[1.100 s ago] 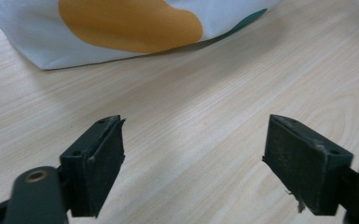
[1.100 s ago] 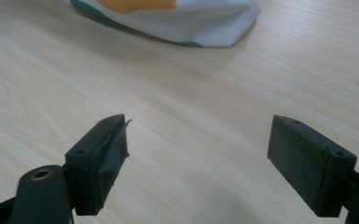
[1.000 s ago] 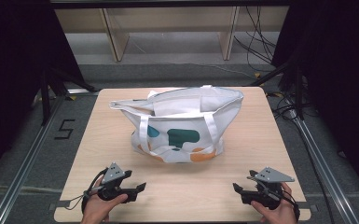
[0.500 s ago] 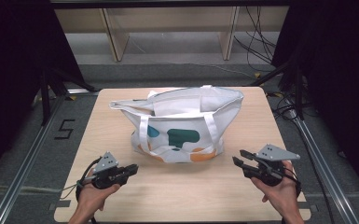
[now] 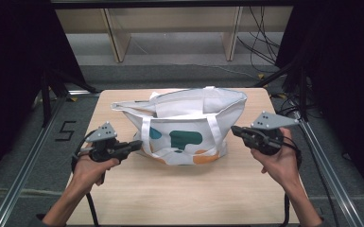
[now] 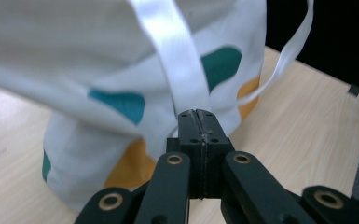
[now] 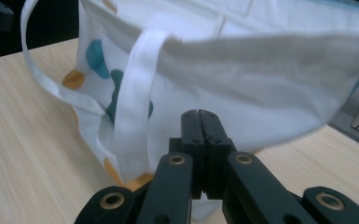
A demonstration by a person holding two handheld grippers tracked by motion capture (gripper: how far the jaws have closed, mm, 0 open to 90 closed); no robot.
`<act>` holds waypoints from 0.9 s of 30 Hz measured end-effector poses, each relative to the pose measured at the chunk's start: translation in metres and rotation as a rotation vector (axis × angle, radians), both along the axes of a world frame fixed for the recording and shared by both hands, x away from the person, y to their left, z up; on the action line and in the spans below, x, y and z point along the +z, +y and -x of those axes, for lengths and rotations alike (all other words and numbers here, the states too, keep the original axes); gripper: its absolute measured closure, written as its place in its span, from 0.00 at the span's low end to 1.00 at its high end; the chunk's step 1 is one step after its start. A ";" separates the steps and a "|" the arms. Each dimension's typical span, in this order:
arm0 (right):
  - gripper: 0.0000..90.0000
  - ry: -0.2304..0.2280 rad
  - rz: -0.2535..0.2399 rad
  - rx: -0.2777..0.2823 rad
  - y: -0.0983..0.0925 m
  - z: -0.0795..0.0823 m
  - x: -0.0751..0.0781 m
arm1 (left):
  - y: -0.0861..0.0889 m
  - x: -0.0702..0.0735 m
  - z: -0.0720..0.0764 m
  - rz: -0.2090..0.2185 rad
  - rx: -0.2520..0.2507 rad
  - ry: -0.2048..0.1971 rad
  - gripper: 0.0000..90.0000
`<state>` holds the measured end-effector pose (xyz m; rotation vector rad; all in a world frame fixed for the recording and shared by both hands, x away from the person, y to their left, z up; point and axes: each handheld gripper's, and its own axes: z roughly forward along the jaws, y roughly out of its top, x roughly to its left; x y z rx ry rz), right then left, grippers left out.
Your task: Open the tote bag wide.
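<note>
on the table (image 5: 137,198), tote bag (image 5: 189,127) upright (widthwise)

The tote bag (image 5: 189,127) is matt white cloth with smooth printed patches, on a pale wood-grain table (image 5: 184,194).

light: even, overhead, table (image 5: 179,194) bright | surround: dark | shadows: soft | blur: bag (image 6: 74,56) smeared in both gripper views
</note>
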<state>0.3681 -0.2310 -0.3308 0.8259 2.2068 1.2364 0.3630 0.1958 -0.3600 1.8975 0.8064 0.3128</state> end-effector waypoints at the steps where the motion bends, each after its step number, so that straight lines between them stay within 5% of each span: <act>1: 1.00 -0.007 0.007 0.008 0.002 -0.004 0.006 | -0.002 0.007 -0.003 -0.001 -0.001 -0.005 0.99; 9: 1.00 -0.014 0.042 0.002 0.020 -0.037 0.044 | -0.017 0.060 -0.033 -0.003 -0.001 -0.039 0.99; 14: 1.00 0.010 0.089 0.013 0.035 -0.060 0.052 | -0.029 0.073 -0.060 -0.025 0.015 -0.024 0.99; 22: 1.00 0.067 0.137 -0.024 0.047 -0.086 0.036 | -0.036 0.053 -0.098 -0.052 0.061 0.036 0.99; 27: 1.00 0.119 0.189 -0.038 0.042 -0.096 0.011 | -0.026 0.020 -0.116 -0.092 0.100 0.082 0.98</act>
